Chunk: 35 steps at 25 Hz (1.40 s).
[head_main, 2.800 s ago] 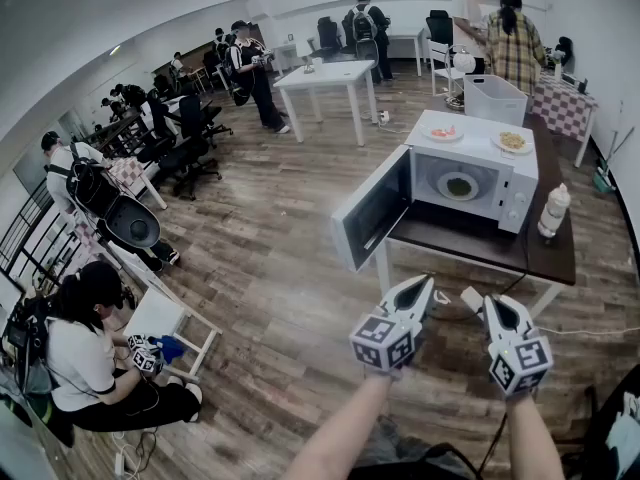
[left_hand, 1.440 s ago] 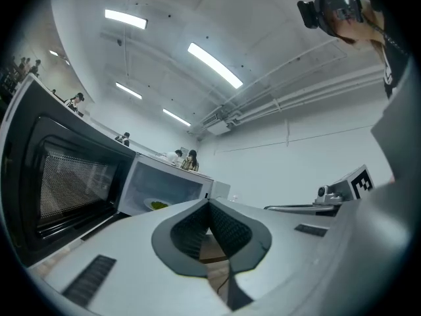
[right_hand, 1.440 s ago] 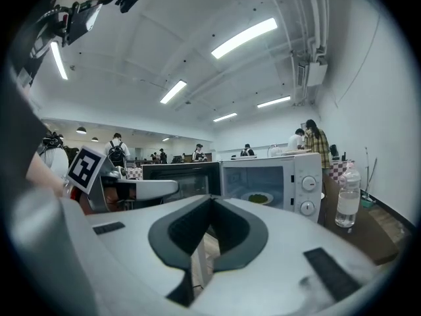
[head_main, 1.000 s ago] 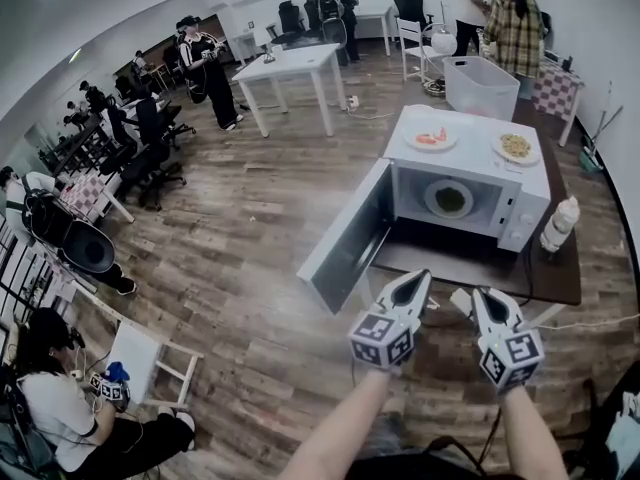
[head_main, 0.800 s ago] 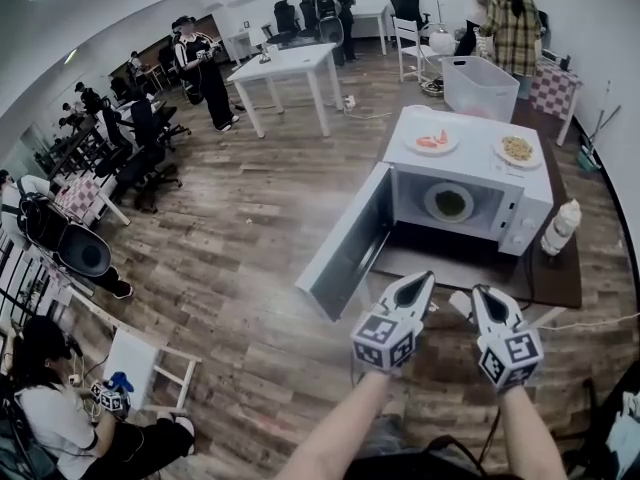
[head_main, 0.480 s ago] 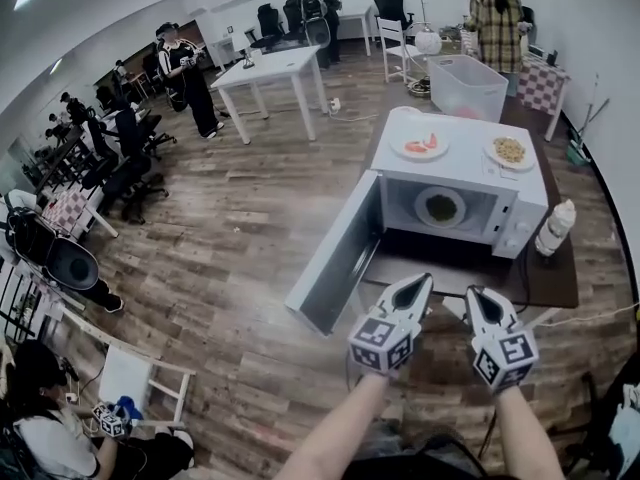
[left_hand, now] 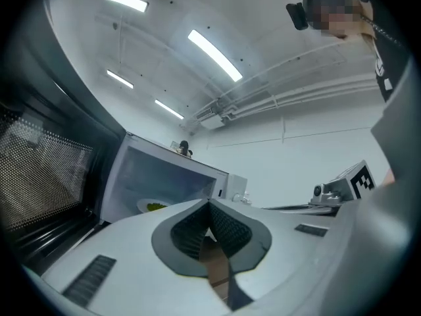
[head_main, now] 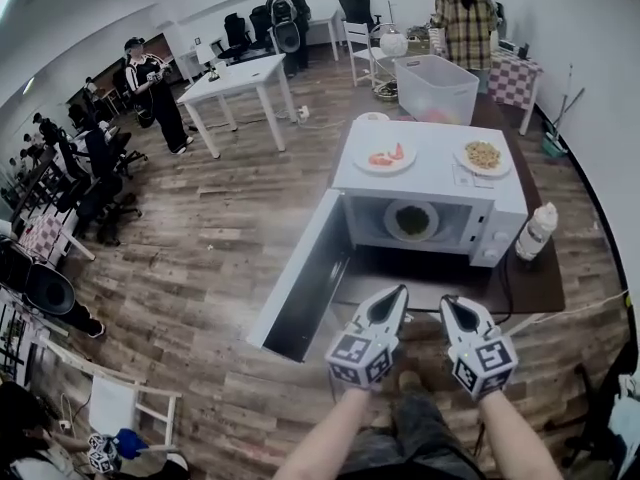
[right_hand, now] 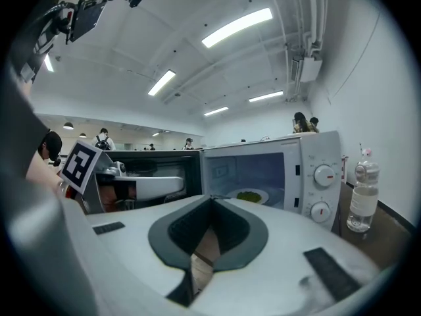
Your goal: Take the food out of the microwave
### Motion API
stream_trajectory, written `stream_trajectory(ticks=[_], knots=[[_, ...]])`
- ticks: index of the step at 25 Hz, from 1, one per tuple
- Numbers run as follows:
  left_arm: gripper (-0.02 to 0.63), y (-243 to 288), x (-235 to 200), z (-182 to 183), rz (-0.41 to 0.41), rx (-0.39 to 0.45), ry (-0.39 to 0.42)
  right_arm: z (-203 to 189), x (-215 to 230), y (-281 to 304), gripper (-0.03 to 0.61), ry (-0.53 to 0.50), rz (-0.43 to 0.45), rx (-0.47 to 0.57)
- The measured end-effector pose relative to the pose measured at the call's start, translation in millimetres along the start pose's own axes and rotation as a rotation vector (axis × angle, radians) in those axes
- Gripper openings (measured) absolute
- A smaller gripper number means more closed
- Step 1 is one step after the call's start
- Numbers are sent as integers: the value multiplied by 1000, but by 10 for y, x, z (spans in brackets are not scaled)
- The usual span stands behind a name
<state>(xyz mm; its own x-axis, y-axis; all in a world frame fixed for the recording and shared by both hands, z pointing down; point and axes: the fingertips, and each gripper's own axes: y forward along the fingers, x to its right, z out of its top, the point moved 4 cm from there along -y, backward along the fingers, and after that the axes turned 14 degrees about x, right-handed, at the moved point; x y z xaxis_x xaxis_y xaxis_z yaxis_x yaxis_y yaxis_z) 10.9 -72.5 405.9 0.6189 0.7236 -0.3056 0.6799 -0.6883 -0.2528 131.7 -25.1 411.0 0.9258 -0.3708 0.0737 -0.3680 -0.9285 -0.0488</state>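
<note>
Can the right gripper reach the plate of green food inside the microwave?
Probably yes. The microwave door hangs wide open and nothing stands between the right gripper and the plate. Its jaws are shut, so they must open first.

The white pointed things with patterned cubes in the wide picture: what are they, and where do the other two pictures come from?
They are hand-held tongs, one in each of a person's hands: the left tongs and right tongs, both shut and empty. The wide picture comes from a camera on the person's head; each other picture from a camera riding on one pair of tongs. On a brown table, a microwave stands with its door open and a plate of green food inside.
</note>
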Motion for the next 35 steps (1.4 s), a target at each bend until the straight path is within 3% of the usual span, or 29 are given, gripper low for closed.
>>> stream_trajectory(ticks=[13, 35], knots=[[0, 356, -307, -195, 41, 23, 16, -288, 243, 479, 3, -25, 79, -48], [0, 776, -751, -449, 79, 44, 48, -626, 616, 1081, 5, -38, 99, -82]])
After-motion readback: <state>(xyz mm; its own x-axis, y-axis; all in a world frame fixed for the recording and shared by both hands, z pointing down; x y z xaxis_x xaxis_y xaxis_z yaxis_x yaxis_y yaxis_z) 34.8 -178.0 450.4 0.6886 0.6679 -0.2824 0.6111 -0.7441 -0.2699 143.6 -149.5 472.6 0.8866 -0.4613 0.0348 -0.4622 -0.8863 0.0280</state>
